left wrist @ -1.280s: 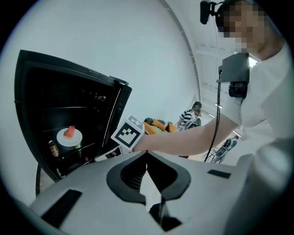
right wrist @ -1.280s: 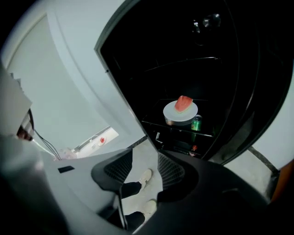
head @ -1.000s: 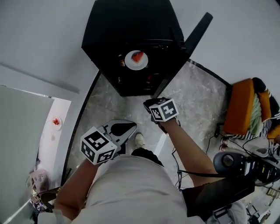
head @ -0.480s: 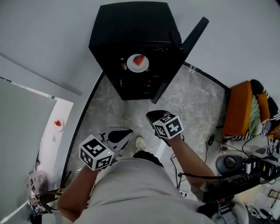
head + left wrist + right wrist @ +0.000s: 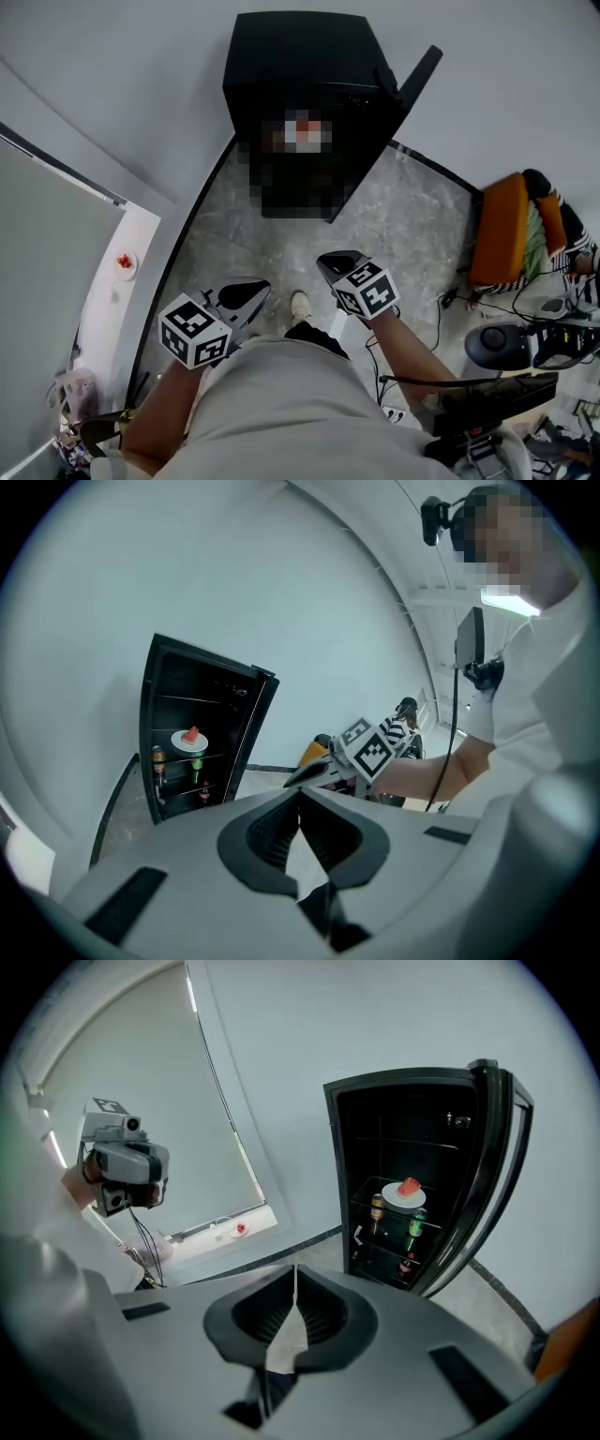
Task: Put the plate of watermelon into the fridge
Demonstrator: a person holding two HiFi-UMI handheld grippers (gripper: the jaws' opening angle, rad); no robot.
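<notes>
- Plate of watermelon sits inside the fridge, and we've backed away from it, so the placing looks done.
- Left claw and right claw are both pressed together, empty (door still open).

Red speck on the sill (too small to identify); orange chair half off-frame.

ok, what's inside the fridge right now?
Inside the open fridge: a white plate with watermelon on a middle shelf, two cans just below, a small bottle lower down. The top is too dark to read.
</notes>
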